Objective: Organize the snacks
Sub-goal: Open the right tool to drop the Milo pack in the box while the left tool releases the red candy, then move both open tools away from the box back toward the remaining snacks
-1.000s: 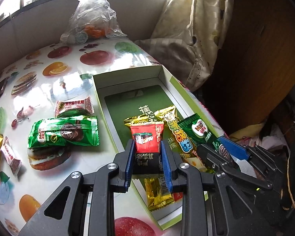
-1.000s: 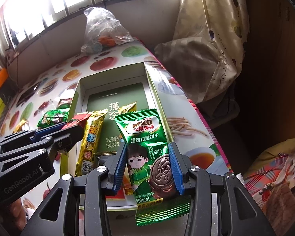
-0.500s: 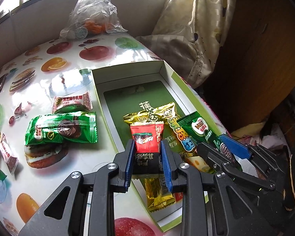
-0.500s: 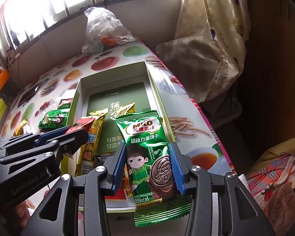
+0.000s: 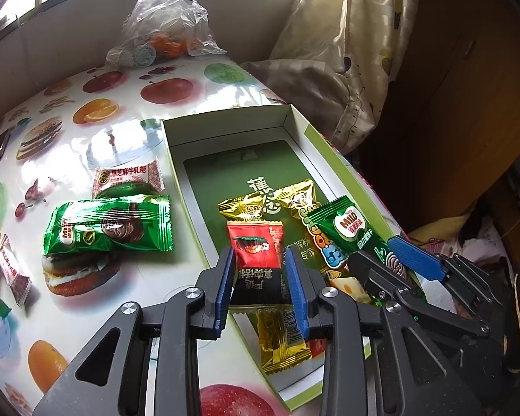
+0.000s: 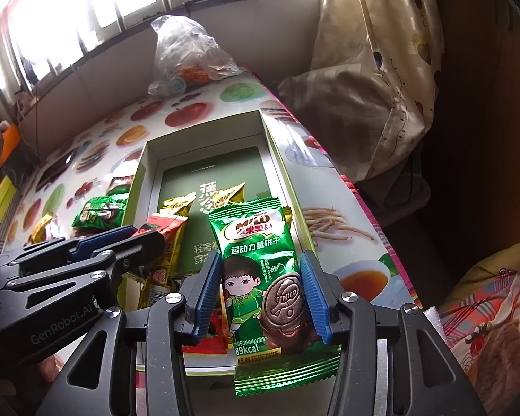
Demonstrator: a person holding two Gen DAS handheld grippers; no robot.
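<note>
My left gripper [image 5: 260,270] is shut on a red and black snack packet [image 5: 256,263], held over the near left part of the open green box [image 5: 305,128]. My right gripper [image 6: 261,286] is shut on a green Milo biscuit packet [image 6: 260,267], held over the box's near right side [image 6: 277,159]. Gold and yellow packets [image 5: 305,208] lie inside the box. The right gripper with its Milo packet [image 5: 350,225] shows at the right of the left wrist view. The left gripper [image 6: 149,239] shows at the left of the right wrist view.
On the fruit-print table [image 5: 86,312] left of the box lie another green Milo packet [image 5: 107,228], a pink-white candy packet [image 5: 128,176] and small sweets [image 5: 3,267]. A clear plastic bag [image 5: 163,31] sits at the far edge. A curtain [image 6: 381,69] hangs right.
Both grippers keep their packets. The views have drifted slightly, with the box and table sliding a little; the Milo packet sits a touch further over the box.
</note>
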